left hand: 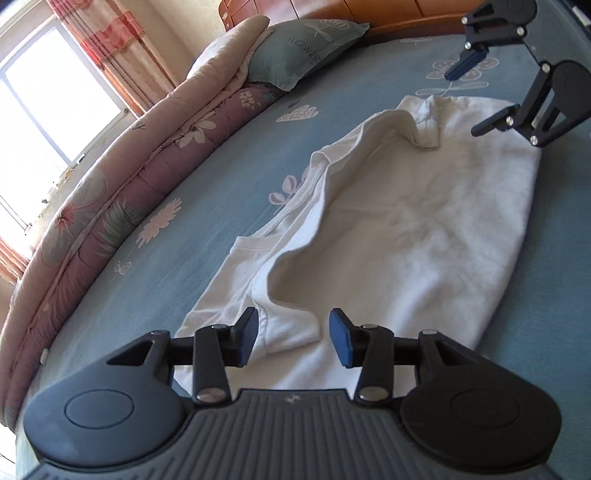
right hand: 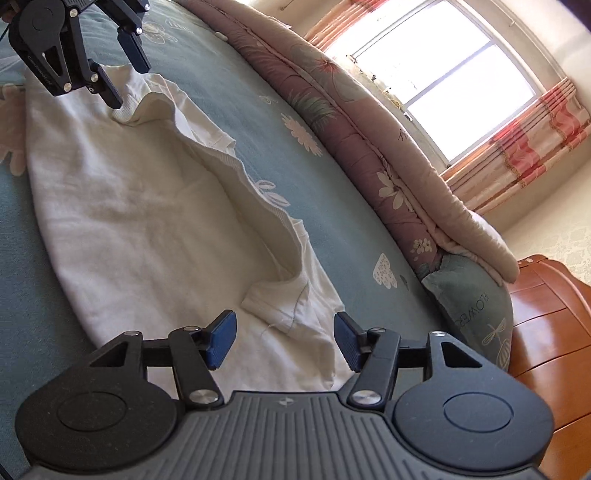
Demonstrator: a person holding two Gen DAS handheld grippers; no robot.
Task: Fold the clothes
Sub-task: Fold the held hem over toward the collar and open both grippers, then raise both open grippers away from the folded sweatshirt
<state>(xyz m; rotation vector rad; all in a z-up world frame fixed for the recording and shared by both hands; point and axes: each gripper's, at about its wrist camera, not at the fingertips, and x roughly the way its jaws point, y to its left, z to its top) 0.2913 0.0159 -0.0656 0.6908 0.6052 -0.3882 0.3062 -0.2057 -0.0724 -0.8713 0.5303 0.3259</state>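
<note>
A white T-shirt (left hand: 424, 221) (right hand: 129, 221) lies on the blue flowered bed sheet (left hand: 221, 177) (right hand: 240, 96), with one long side turned over onto the body in a raised fold. My left gripper (left hand: 293, 338) (right hand: 127, 81) stands open at one end, its blue pads on either side of a sleeve hem (left hand: 288, 332); whether they touch the cloth cannot be told. My right gripper (right hand: 284, 339) (left hand: 476, 96) stands open at the opposite end, just above another sleeve (right hand: 280, 302). Neither gripper holds cloth.
A rolled pink and purple floral quilt (left hand: 110, 206) (right hand: 369, 147) runs along the far side of the bed. A teal pillow (left hand: 303, 48) (right hand: 476, 314) leans against the wooden headboard (left hand: 369, 14) (right hand: 546, 332). Behind the quilt is a bright window (left hand: 48, 99) (right hand: 436, 62) with striped curtains.
</note>
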